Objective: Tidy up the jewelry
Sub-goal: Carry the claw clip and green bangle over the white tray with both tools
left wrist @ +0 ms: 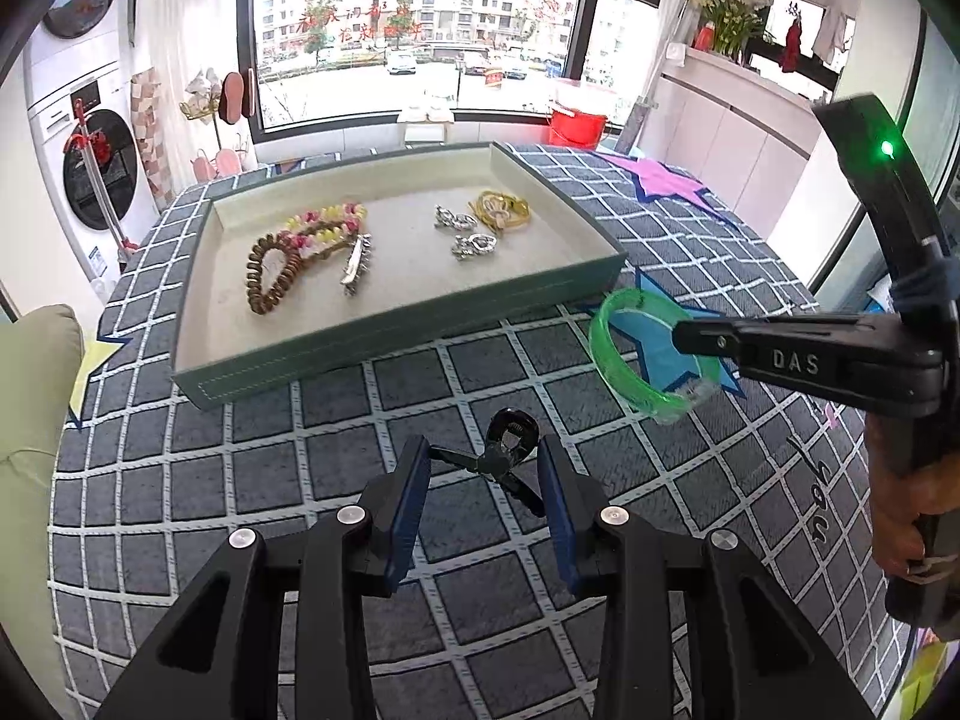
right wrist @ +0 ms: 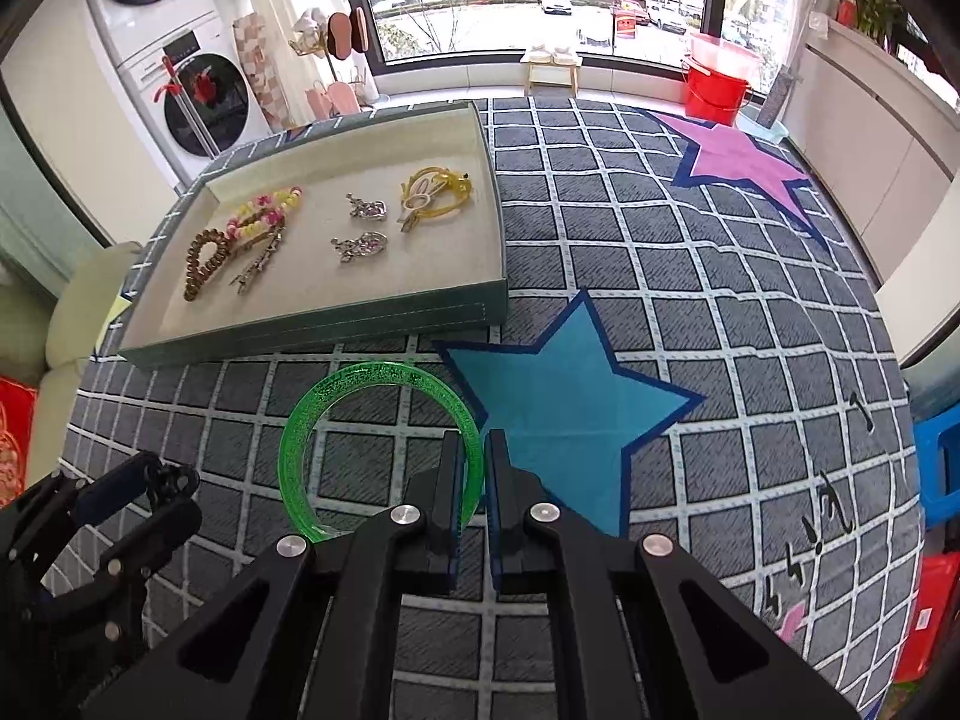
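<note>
Jewelry tray sits on the grid-pattern mat, holding a brown coil bracelet, bead strand, silver clip, two silver pieces and a yellow band. Left wrist view: left gripper has its jaws clamped on a black claw clip, just short of the tray's near wall. Right gripper, marked "DAS", pinches the green bangle off the tray's right corner. Open mat all around. Right wrist view: right gripper jaws closed on the bangle's rim, ring upright, near the tray's front edge and beside the blue star. Mat lettering at right is unreadable. Left gripper is at lower left.
</note>
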The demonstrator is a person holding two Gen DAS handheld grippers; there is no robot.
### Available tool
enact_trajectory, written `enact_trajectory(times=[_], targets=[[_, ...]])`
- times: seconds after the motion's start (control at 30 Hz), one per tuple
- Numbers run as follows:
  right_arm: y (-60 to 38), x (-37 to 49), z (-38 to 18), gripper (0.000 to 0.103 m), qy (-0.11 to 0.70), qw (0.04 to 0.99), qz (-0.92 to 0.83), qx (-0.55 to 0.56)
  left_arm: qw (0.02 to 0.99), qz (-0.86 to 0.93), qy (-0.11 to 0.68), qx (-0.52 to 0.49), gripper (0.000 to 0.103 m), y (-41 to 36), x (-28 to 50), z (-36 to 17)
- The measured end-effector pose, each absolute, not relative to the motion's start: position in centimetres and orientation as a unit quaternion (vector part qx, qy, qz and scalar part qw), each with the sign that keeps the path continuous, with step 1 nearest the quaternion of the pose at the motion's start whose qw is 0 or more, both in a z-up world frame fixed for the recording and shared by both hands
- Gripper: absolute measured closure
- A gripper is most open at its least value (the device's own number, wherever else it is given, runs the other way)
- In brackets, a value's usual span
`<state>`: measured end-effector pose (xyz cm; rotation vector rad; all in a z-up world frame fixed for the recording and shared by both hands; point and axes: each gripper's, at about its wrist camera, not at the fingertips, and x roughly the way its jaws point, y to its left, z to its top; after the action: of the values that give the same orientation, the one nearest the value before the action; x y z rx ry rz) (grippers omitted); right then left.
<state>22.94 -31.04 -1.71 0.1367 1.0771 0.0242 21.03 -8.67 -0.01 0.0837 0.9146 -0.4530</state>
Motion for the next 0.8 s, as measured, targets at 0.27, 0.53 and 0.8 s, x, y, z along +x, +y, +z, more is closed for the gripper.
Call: enact_trajectory(times=[0.27, 0.53, 0.8], targets=[[-29.8, 22.9, -0.6, 0.095, 0.510, 0.857, 0.024, 0.072, 0.878, -0.210, 0.428, 0.038, 0.052, -6.9, 21.6, 0.8], [-28.5, 24.1, 0.9, 0.095, 0.499, 0.863, 0.033, 0.070, 0.888, -0.201, 0.413, 0.030, 0.052, -5.5, 22.9, 1.9], [-28.5, 26.2, 2.2, 0.095, 0.486, 0.870, 0.032, 0.081, 0.899, -0.185, 0.396, 0.026, 0.052, -4.2, 25.7, 3.4]])
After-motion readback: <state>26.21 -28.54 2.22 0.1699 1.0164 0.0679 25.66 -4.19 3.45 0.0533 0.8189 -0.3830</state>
